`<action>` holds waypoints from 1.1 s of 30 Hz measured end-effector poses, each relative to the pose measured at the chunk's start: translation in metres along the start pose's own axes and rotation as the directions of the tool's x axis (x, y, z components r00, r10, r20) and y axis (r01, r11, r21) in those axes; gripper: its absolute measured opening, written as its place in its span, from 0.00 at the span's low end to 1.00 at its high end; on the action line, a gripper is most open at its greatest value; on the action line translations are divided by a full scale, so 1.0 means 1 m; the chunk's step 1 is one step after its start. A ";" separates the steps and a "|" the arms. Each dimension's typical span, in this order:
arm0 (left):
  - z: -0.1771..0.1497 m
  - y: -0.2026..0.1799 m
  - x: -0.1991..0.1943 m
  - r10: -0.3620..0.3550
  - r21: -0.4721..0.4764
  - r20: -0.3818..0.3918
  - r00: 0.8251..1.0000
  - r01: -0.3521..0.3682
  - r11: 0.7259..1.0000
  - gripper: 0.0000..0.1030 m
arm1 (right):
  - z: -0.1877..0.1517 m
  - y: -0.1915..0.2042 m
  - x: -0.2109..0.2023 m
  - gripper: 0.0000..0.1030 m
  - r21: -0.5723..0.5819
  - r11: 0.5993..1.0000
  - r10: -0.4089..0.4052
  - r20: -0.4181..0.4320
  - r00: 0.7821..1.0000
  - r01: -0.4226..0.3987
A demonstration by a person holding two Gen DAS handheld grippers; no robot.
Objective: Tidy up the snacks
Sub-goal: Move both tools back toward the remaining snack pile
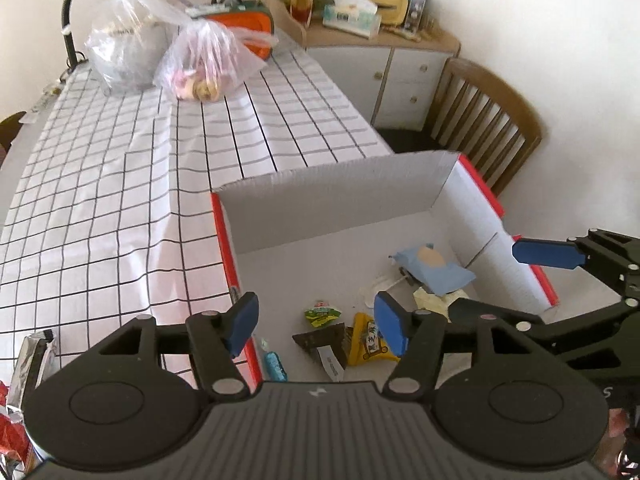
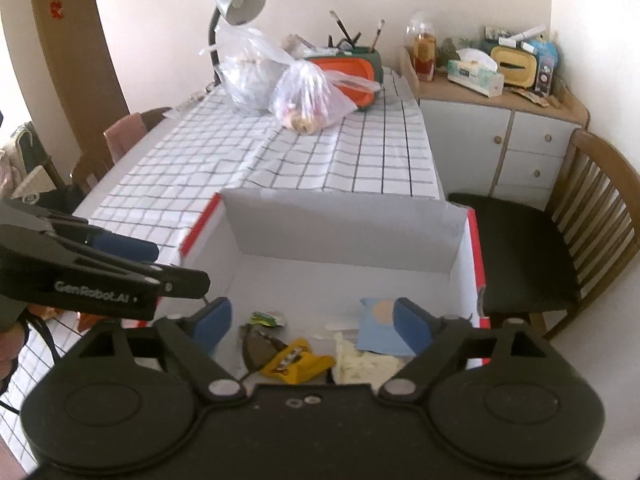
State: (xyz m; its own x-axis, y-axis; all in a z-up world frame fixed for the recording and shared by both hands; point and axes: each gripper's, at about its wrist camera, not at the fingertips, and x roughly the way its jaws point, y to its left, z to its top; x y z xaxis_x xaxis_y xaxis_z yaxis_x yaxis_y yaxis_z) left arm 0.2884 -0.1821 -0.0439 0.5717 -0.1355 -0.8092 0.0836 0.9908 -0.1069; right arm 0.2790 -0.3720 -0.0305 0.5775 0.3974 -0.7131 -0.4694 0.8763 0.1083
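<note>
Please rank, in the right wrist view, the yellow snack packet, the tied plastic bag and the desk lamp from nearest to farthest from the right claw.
1. Yellow snack packet, in the box, just below the open right claw.
2. Tied plastic bag, on the table's far end.
3. Desk lamp, behind the bags.

Box (image 2: 460, 240) at frame centre on table (image 2: 320, 168); snack packets (image 2: 296, 362) inside, lower centre; two bags (image 2: 308, 96) behind, top; chair (image 2: 580, 232) right.

Counts, relative to the cardboard box (image 1: 448, 200)

Inside it: six snack packets (image 1: 370, 340). Beyond it: two plastic bags (image 1: 208, 64), one desk lamp (image 2: 236, 4), one wooden chair (image 1: 484, 116).
</note>
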 end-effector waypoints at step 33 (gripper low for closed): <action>-0.121 0.141 -0.126 0.074 -0.119 0.216 0.974 -0.049 0.992 0.79 | -0.022 0.173 -0.022 1.00 -0.069 0.978 0.205 0.115 0.972 -0.198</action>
State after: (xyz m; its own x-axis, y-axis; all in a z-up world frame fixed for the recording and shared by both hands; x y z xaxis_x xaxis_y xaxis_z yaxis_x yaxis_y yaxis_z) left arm 0.1295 -0.0249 -0.0270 0.7389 -0.0603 -0.6711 -0.0418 0.9900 -0.1350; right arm 0.1705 -0.2349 -0.0115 0.5414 0.5974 -0.5916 -0.6195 0.7592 0.1998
